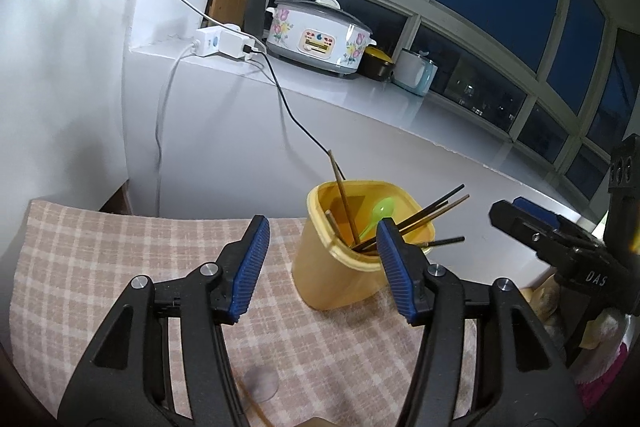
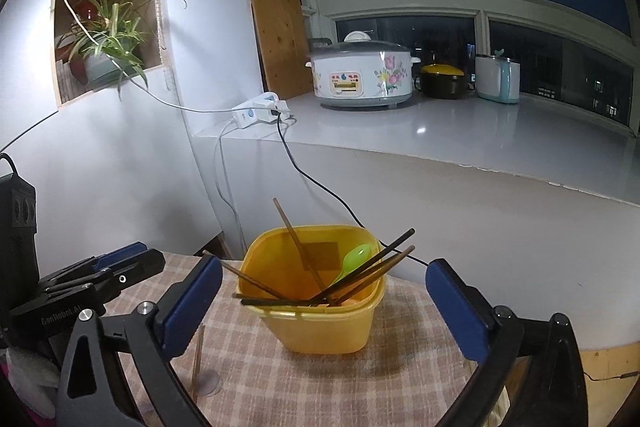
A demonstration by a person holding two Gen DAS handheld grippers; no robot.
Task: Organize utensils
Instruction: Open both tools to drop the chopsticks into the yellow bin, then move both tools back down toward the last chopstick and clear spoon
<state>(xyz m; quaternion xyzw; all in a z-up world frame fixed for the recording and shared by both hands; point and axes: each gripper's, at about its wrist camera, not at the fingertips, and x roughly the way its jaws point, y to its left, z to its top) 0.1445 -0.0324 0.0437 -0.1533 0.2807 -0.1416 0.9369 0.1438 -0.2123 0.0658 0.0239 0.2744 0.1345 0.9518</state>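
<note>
A yellow plastic tub [image 1: 340, 283] [image 2: 332, 327] stands on a pink checked cloth [image 1: 120, 259] [image 2: 280, 379]. Inside it lean several wooden and dark chopsticks [image 1: 436, 209] [image 2: 376, 267] and a green plastic spoon [image 1: 380, 211] [image 2: 352, 259]. My left gripper [image 1: 320, 227] hovers just in front of the tub, open, with nothing between its blue pads. My right gripper [image 2: 324, 265] is wide open, framing the tub from the near side without touching it. One loose chopstick [image 2: 198, 359] [image 1: 256, 407] lies on the cloth below the grippers, beside a small clear disc [image 2: 210, 383] [image 1: 260, 381].
Behind the table runs a white ledge [image 2: 460, 131] with a flowered rice cooker [image 1: 320, 35] [image 2: 360, 71], a black-and-yellow pot [image 2: 442, 79], a pale blue appliance [image 2: 498, 79] and a power strip [image 2: 260, 109]. A black cable [image 2: 304, 175] hangs from it behind the tub. A potted plant [image 2: 108, 43] sits in a wall niche.
</note>
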